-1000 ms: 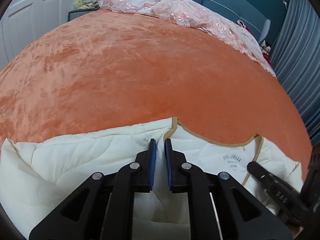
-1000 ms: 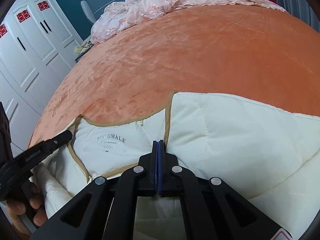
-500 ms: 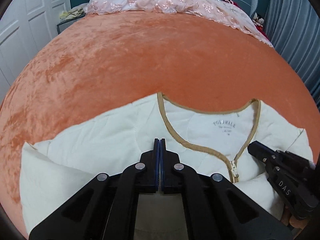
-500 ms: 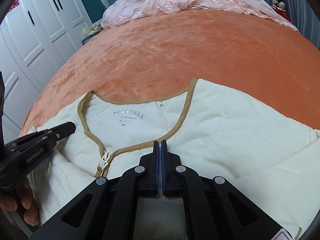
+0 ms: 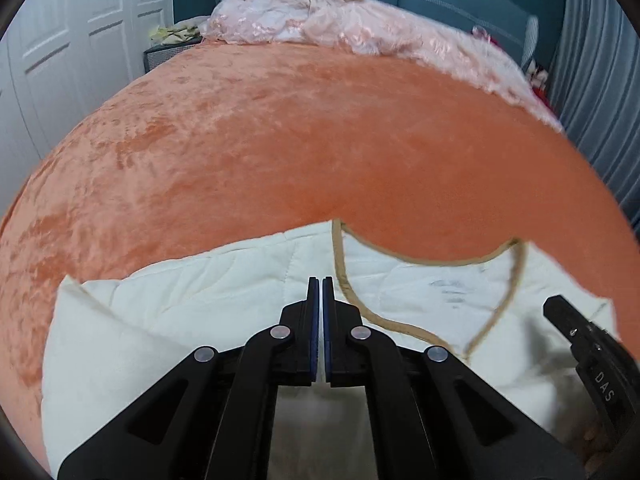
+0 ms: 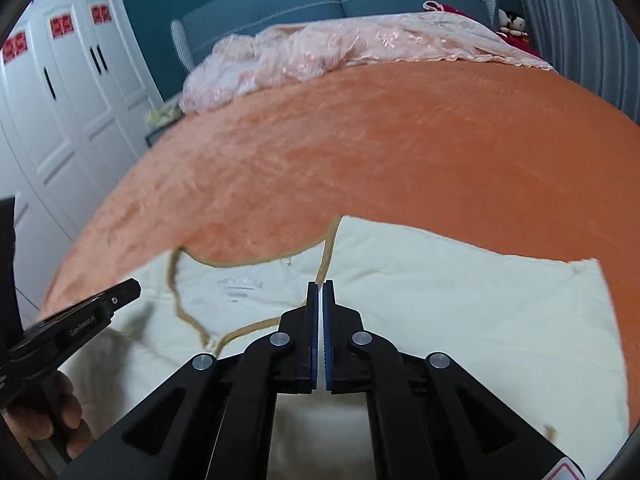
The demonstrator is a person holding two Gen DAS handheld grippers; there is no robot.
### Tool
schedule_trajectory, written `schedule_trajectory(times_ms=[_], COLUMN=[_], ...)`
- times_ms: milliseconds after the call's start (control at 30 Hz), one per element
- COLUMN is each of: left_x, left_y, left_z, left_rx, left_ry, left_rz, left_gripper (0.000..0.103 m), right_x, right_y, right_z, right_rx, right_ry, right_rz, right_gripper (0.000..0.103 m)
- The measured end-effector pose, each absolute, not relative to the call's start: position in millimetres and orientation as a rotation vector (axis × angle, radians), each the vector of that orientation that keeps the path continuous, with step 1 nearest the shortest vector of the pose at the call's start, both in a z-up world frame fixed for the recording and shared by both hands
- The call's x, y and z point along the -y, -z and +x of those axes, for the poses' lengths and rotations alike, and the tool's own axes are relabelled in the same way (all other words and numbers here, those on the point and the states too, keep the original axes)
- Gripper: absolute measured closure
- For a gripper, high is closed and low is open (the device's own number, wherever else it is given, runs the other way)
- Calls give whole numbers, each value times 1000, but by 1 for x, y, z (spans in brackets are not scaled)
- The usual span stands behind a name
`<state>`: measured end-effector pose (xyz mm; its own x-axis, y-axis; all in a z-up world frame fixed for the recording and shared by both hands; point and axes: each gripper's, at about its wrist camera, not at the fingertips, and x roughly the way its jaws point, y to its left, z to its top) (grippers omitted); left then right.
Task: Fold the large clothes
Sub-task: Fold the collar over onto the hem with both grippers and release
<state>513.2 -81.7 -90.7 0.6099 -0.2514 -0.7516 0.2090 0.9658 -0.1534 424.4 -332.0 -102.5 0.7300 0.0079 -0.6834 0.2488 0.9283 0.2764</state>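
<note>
The jacket [image 5: 224, 304] is cream quilted cloth, matt, with stitched seams and tan fabric binding at the neckline. The bed cover [image 5: 280, 140] is orange crushed velvet with a patchy sheen. The pink cloth [image 6: 320, 52] is thin, glossy and embroidered. The left gripper [image 5: 321, 292] is matt black plastic with bright metal pins.

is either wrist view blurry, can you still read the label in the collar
Left wrist view: motion blur smears the jacket and its collar label into unreadable grey streaks; the left gripper stays sharp. Right wrist view: blurred too, label illegible, bedspread texture streaked, right gripper crisp. Both views show strong fisheye bulging and dark corner vignetting.
</note>
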Motion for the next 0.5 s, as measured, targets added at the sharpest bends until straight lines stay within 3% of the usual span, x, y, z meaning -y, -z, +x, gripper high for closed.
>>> schedule_trajectory(times_ms=[133, 267, 300, 367, 433, 500], left_x=[22, -67, -87, -131, -161, -177], left_y=[48, 59, 67, 83, 97, 107], left_z=[432, 332, 310, 260, 221, 191], left_rx=[-845, -1003, -1052, -1131, -1189, -1217], left_ry=[324, 275, 257, 192, 166, 147], left_rz=[-34, -32, -38, -86, -184, -277], left_gripper=[102, 102, 102, 101, 100, 90], right_x=[355, 387, 395, 408, 410, 407], right_y=[63, 60, 64, 75, 86, 99], right_z=[309, 168, 132, 65, 10, -22], right_rx=[-726, -832, -872, -954, -995, -1028], right_ry=[116, 172, 202, 281, 332, 312], right_rz=[354, 336, 352, 392, 434, 493], right_gripper=[102, 90, 85, 48, 39, 38])
